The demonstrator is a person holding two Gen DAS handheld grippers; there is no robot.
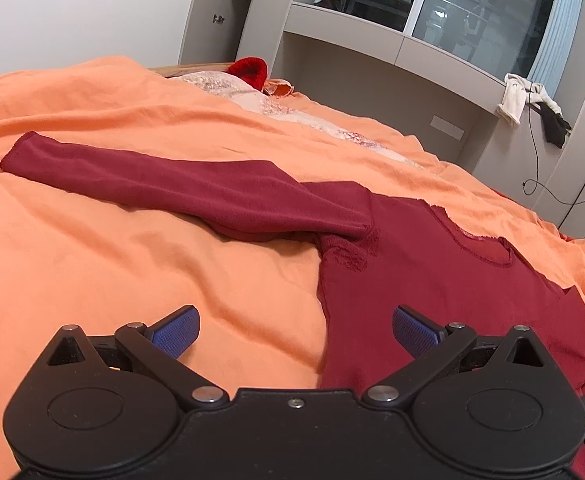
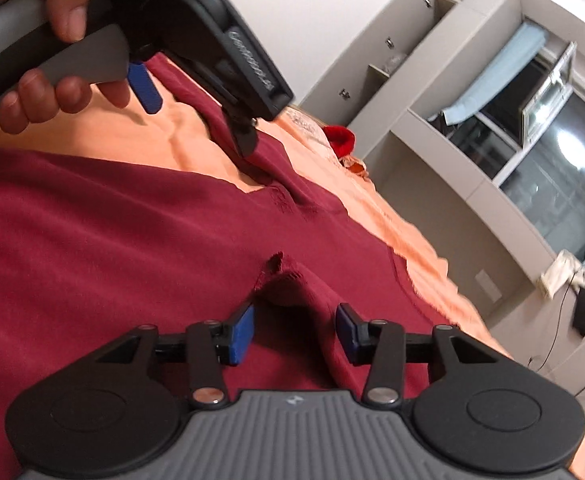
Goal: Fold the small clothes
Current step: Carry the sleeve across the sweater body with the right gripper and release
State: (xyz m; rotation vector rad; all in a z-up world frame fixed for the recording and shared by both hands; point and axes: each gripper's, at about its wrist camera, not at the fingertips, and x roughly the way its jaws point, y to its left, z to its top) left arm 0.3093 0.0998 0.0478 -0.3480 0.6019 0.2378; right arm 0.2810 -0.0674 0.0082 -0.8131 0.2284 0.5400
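Dark-red long-sleeved knit top (image 1: 432,264) lay flat on orange bed cover (image 1: 92,272), sleeve toward 10 o'clock; left claw (image 1: 295,332) gaped empty at its side seam, right claw (image 2: 295,332) open astride a raised fabric ridge, likely for pinching.

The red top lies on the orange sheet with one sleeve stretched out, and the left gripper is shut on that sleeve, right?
Not quite: the left gripper is open and holds nothing, as the left wrist view shows. The red top does lie on the orange sheet with one sleeve stretched out.
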